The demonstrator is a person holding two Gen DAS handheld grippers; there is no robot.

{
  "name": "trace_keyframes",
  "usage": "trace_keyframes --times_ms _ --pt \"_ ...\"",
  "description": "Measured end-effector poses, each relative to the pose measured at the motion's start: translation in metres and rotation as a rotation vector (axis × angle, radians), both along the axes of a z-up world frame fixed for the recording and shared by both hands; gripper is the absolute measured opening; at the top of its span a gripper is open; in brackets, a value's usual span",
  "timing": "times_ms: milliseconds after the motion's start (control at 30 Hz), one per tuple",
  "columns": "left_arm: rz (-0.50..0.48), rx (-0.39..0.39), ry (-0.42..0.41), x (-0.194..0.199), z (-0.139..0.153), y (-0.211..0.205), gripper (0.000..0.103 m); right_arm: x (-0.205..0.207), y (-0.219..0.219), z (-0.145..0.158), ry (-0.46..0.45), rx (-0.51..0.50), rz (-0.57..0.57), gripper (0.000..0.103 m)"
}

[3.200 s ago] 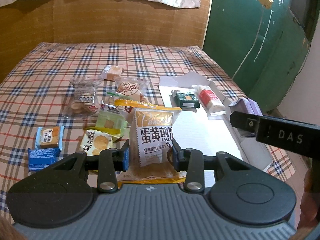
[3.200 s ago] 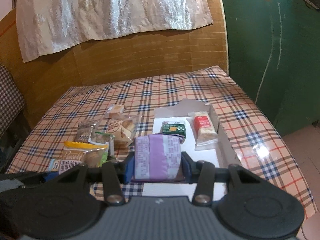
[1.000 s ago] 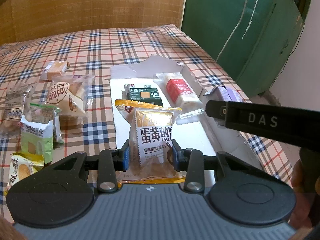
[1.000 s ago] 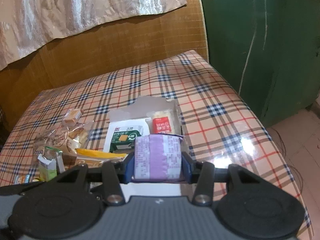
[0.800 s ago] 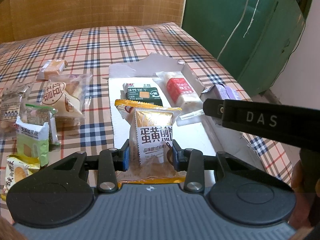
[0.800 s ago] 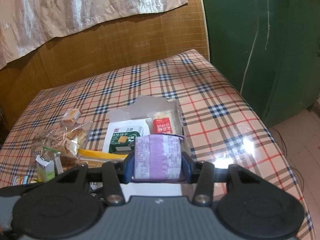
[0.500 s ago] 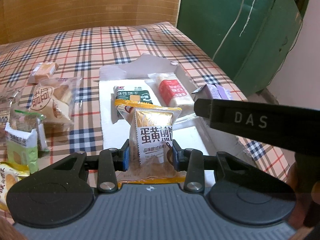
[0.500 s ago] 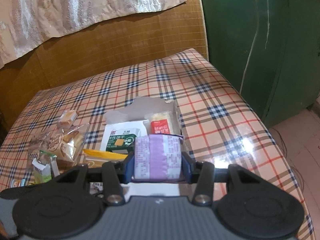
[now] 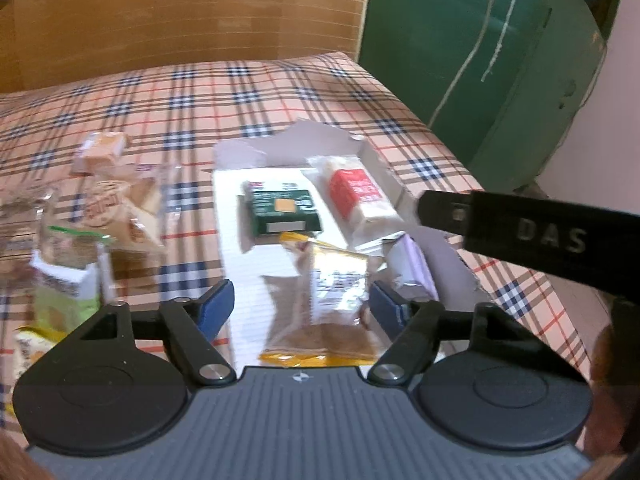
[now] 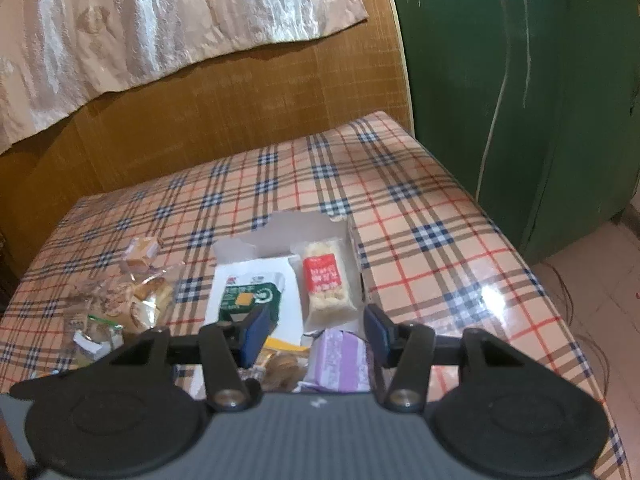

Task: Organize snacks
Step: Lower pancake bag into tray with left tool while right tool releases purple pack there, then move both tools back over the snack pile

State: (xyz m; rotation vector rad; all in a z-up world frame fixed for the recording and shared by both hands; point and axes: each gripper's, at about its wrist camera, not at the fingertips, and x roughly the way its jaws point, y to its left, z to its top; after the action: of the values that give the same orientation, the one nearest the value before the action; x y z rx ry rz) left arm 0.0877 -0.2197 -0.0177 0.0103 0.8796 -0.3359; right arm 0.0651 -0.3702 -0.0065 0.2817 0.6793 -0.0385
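Your left gripper (image 9: 302,304) is opening, blue pads wide apart, and the yellow-edged snack packet (image 9: 326,300) lies loose between them on the white tray (image 9: 240,256), its print too blurred to read. Your right gripper (image 10: 314,330) is opening too, its pads clear of the purple packet (image 10: 342,362) lying below. The right tool's black bar across the left view reads "DAS". Further in, the green biscuit pack (image 9: 280,210) and the red-labelled rice bar (image 9: 354,196) sit side by side in the tray, lettering illegible. Loose snacks (image 9: 116,208) wait on the plaid tablecloth (image 9: 280,92) left of it.
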Motion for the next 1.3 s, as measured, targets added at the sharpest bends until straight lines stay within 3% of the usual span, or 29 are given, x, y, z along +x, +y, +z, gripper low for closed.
trace_keyframes --times_ms 200,400,767,1300 --pt "0.057 0.032 -0.001 -0.010 0.013 0.028 0.103 -0.016 0.008 0.009 -0.018 0.018 -0.012 0.053" --pt "0.110 0.049 -0.029 -0.024 0.024 0.060 0.103 -0.030 0.024 0.014 -0.033 0.023 0.010 0.064" --pt "0.205 0.046 -0.027 -0.040 0.023 0.117 0.103 -0.044 0.065 0.011 -0.022 0.023 0.084 0.064" --pt "0.323 0.066 -0.021 -0.052 0.017 0.166 0.103 -0.048 0.117 0.009 -0.010 0.019 0.190 0.064"
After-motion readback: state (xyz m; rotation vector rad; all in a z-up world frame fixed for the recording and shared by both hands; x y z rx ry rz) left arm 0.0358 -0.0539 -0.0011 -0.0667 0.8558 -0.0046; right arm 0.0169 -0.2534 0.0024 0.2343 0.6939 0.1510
